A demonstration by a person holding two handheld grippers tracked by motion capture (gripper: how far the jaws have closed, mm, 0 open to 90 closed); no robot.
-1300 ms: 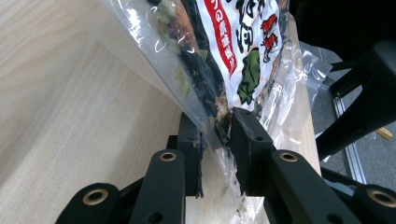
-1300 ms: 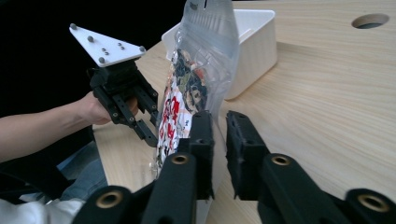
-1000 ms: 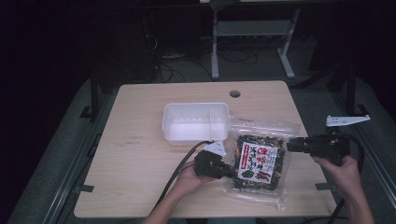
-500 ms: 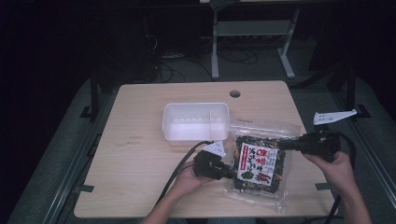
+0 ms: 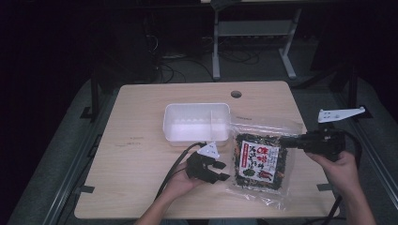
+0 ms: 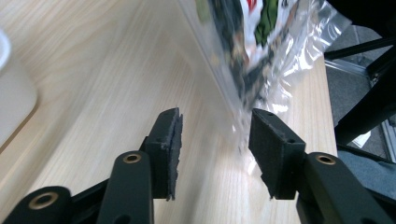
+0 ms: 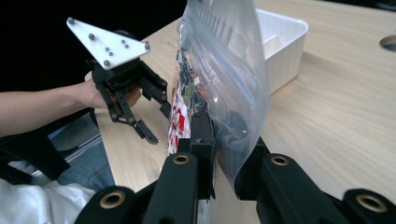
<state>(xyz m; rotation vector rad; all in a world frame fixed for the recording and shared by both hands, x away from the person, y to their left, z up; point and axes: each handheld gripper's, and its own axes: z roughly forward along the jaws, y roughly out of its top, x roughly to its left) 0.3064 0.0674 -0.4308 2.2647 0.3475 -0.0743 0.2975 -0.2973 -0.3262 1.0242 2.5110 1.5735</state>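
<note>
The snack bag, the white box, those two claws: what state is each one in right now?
Snack bag: sealed-looking, one edge lifted off the table, pinched by the right claw.
White box: open on top, looks empty, resting flat.
Left claw: open, jaws apart beside the bag's edge, gripping nothing.
Right claw: shut on the bag's clear plastic.

Dark room; wooden table (image 5: 141,154); grey floor (image 5: 56,154); metal stand (image 5: 253,37) behind.

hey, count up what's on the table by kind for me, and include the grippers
White plastic divided bin: 1
Clear plastic snack bag with dark contents and a red-and-white label: 1
Black two-jaw grippers: 2, the left gripper open, the right gripper shut on the bag's edge
Total: 4
</note>
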